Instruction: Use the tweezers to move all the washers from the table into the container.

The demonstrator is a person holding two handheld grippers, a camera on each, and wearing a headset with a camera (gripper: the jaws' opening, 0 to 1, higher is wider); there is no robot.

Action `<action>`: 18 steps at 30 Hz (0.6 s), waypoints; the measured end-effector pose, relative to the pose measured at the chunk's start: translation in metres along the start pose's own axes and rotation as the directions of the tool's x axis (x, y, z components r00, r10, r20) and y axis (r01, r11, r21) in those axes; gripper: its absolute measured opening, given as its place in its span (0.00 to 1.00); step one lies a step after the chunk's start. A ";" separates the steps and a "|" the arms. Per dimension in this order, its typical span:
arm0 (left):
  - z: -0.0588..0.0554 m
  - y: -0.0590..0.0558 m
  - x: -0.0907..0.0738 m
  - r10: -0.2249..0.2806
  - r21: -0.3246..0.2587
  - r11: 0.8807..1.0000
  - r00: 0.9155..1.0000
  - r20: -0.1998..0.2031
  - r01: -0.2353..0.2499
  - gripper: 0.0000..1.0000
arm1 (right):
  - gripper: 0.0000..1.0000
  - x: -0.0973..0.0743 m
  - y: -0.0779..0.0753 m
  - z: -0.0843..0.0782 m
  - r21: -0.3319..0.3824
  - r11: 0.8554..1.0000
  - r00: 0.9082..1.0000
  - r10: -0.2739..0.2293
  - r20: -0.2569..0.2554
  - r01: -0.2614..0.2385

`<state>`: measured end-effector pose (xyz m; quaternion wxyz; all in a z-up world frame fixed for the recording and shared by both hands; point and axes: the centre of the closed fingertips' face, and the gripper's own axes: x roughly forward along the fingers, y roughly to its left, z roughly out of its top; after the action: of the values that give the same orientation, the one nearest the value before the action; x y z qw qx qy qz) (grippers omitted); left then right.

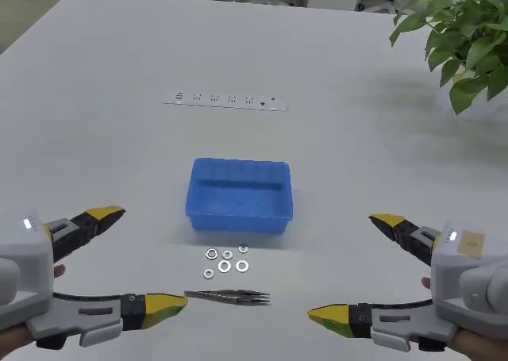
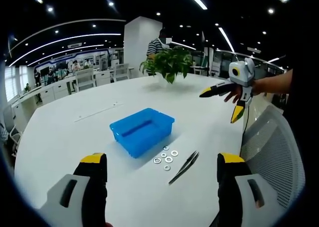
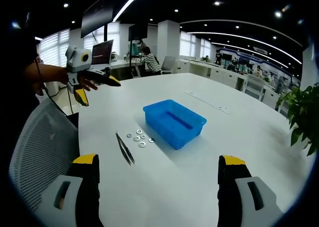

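Several small metal washers [image 1: 226, 259] [image 2: 166, 157] [image 3: 139, 138] lie loose on the white table, just in front of the blue container [image 1: 240, 194] [image 2: 141, 129] [image 3: 174, 121]. Metal tweezers [image 1: 230, 297] [image 2: 183, 167] [image 3: 125, 148] lie flat on the table nearer to me than the washers. My left gripper [image 1: 143, 258] [image 2: 162, 160] [image 3: 98, 92] hovers left of them, open and holding nothing. My right gripper [image 1: 352, 267] [image 2: 220, 106] [image 3: 159, 160] hovers on the right, also open and holding nothing. Neither touches the tweezers.
A white power strip [image 1: 225, 101] lies flat beyond the container. A potted green plant [image 1: 464, 36] [image 3: 304, 112] stands at the far right of the table. A mesh chair back [image 2: 269, 142] [image 3: 40, 147] is at the near table edge.
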<state>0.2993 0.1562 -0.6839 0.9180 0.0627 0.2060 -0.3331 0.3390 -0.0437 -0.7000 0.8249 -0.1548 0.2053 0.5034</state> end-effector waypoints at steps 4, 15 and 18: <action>-0.001 0.000 0.000 -0.005 0.002 1.000 1.000 -0.002 0.005 0.97 | 1.00 0.000 0.000 0.000 0.000 1.000 1.000 0.000 -0.002 0.000; -0.003 0.000 0.003 -0.036 0.036 0.999 0.999 -0.036 0.037 0.92 | 0.97 0.003 0.000 0.000 -0.049 0.998 0.999 0.039 -0.036 -0.040; -0.005 -0.003 0.005 -0.060 0.047 0.997 0.997 -0.054 0.062 0.87 | 0.94 0.006 0.001 0.001 -0.071 0.995 0.997 0.060 -0.045 -0.064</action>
<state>0.2986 0.1525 -0.6907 0.8998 0.0874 0.2239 -0.3642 0.3404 -0.0380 -0.7020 0.7982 -0.1889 0.2090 0.5325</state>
